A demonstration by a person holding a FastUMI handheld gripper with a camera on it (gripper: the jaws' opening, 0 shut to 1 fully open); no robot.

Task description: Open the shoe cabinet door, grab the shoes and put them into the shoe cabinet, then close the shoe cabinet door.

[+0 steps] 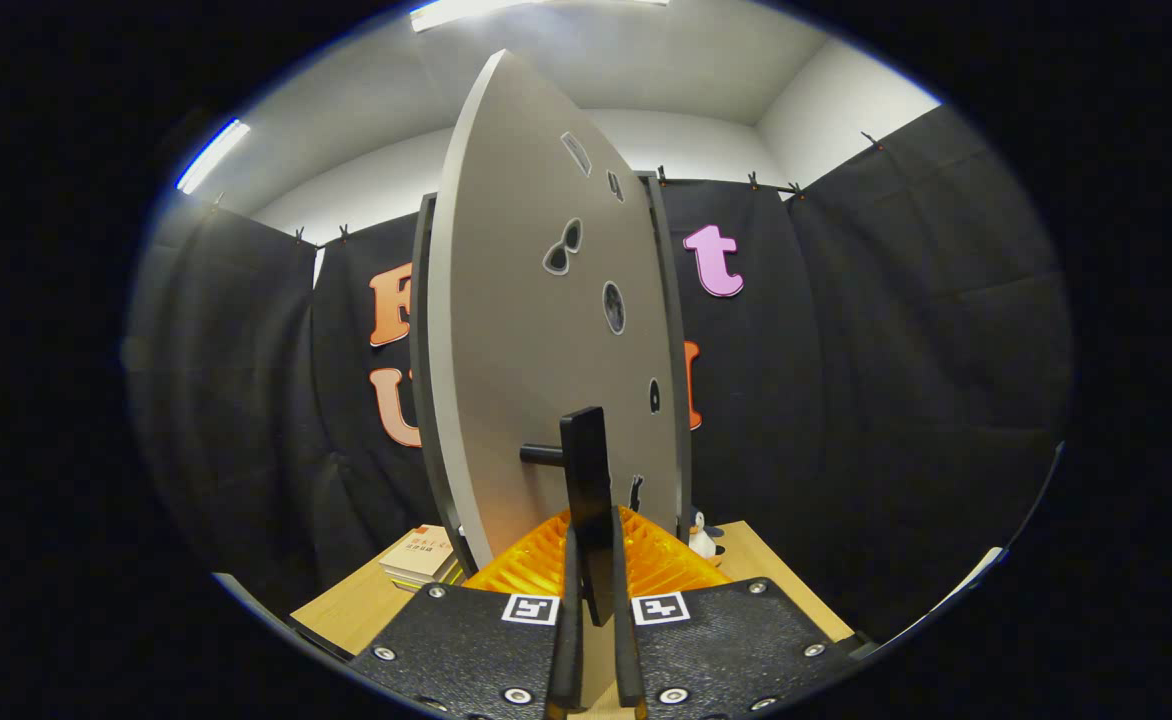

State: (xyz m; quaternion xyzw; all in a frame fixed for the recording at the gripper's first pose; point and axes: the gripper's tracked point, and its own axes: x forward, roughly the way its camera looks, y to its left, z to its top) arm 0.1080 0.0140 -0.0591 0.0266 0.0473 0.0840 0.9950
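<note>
Clamping the door's handle [586, 470], the gripper [592, 560] had both fingers closed on the bar. The cabinet door [536, 330], a stiff flat panel, stood swung out edge-on; the handle looked the only sound hold. Left of the door lay books [421, 555] on the table [346, 610]; right, a penguin figure [701, 537] stood near.

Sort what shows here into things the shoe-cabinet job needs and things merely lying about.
Part of the job:
- cabinet door, swung partly open
- door handle, clamped between the fingers
- claw, shut on the handle

Lying about:
- stack of books on the wooden table, beside the door
- penguin figure beyond the fingers
</note>
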